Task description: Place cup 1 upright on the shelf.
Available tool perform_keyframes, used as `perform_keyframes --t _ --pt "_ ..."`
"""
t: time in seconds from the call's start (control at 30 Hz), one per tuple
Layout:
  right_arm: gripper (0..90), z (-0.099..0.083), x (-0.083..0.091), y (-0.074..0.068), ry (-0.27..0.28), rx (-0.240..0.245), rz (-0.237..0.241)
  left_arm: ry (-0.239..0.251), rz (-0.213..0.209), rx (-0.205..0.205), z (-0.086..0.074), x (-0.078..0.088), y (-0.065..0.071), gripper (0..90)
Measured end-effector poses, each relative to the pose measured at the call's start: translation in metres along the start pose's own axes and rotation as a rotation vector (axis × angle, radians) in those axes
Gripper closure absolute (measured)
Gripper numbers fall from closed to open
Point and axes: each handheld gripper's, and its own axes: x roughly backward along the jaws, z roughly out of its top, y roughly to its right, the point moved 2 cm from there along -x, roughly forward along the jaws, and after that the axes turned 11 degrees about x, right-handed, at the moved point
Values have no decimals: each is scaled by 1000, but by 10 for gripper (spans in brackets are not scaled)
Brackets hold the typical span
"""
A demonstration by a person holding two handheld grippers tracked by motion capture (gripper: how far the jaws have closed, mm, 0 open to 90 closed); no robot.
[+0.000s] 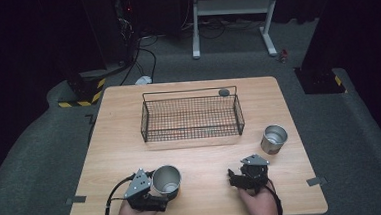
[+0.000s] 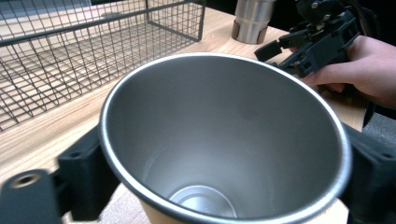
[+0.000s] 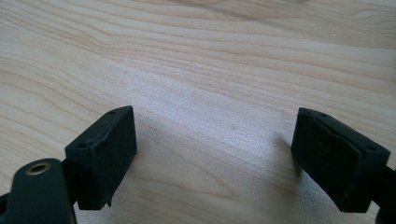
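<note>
Two steel cups on the worktop: left tongs [image 1: 159, 189] clamp the near cup [image 1: 166, 180], right tongs [image 3: 215, 158] spread empty; next, probably lift toward the basket [image 1: 192, 132].

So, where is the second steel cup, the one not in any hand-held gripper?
In the high view, the free steel cup stands at the table's right side, right of the wire basket.

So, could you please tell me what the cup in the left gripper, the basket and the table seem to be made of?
The cup looks like brushed steel: dull grey sheen, bright rolled rim. The basket seems to be dark coated wire, an open grid. The table shows pale wood grain, possibly laminate.
</note>
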Motion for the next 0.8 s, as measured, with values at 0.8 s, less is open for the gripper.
perform_keyframes --t 0.8 --pt "141 0 0 0 1 -1 1 61 18 -12 3 10 -3 136"
